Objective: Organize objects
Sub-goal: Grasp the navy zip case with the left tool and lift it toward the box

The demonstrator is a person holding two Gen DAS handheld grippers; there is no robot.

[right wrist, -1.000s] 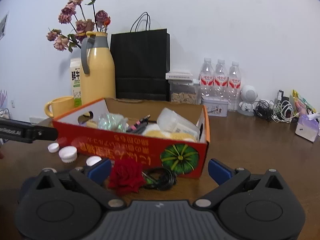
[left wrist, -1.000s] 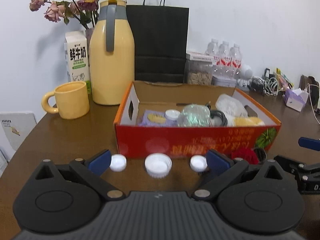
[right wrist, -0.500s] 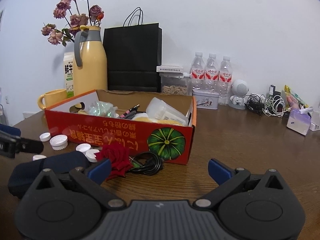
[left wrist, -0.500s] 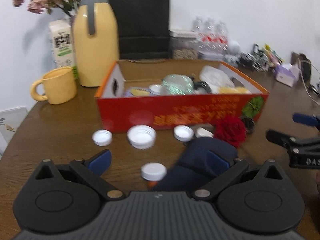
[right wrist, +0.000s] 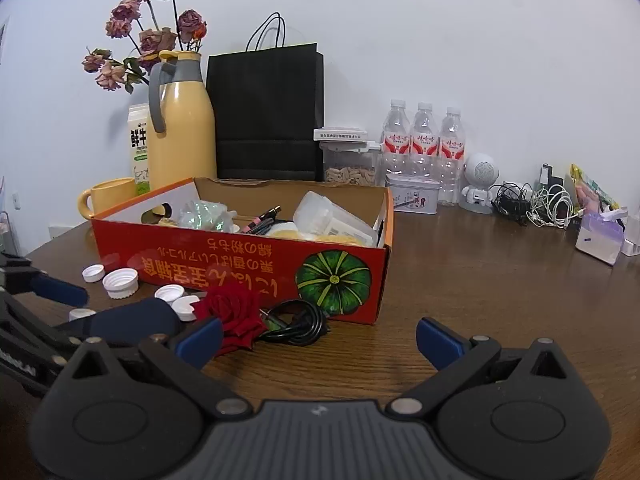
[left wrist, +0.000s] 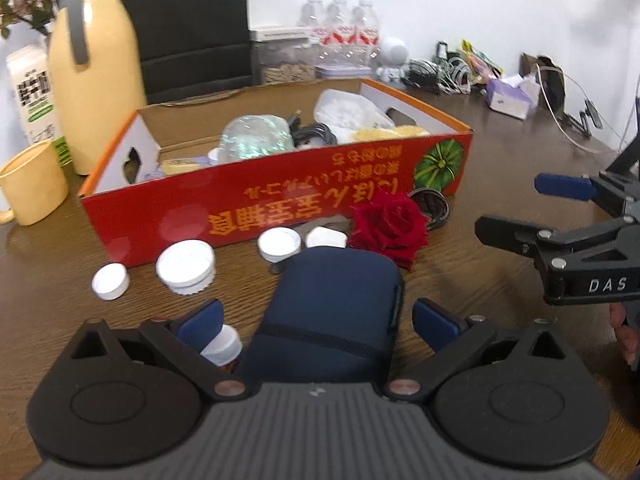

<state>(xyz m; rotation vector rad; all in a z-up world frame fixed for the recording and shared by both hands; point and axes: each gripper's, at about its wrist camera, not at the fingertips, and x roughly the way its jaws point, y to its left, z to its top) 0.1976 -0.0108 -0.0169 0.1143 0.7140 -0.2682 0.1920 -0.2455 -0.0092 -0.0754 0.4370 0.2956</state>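
A red cardboard box [left wrist: 280, 204] with several small items inside stands on the brown table; it also shows in the right wrist view [right wrist: 240, 256]. In front of it lie a dark blue pouch [left wrist: 332, 312], a red rose [left wrist: 390, 224], a coiled black cable [right wrist: 298, 322] and several white caps [left wrist: 185, 266]. My left gripper [left wrist: 316, 322] is open, its fingers on either side of the pouch's near end, apart from it. My right gripper [right wrist: 318, 336] is open and empty, low over the table just right of the rose and cable.
A yellow jug [right wrist: 182, 128], milk carton [right wrist: 138, 148], yellow mug [right wrist: 108, 196] and black paper bag [right wrist: 266, 112] stand behind the box. Water bottles [right wrist: 424, 144], a tin, a small white robot figure [right wrist: 480, 184], cables and a tissue pack [right wrist: 600, 236] lie at the right.
My left gripper has pulled back and swung right; the blue pouch has come into view and now lies between its open fingers. My right gripper has drawn back and risen slightly.
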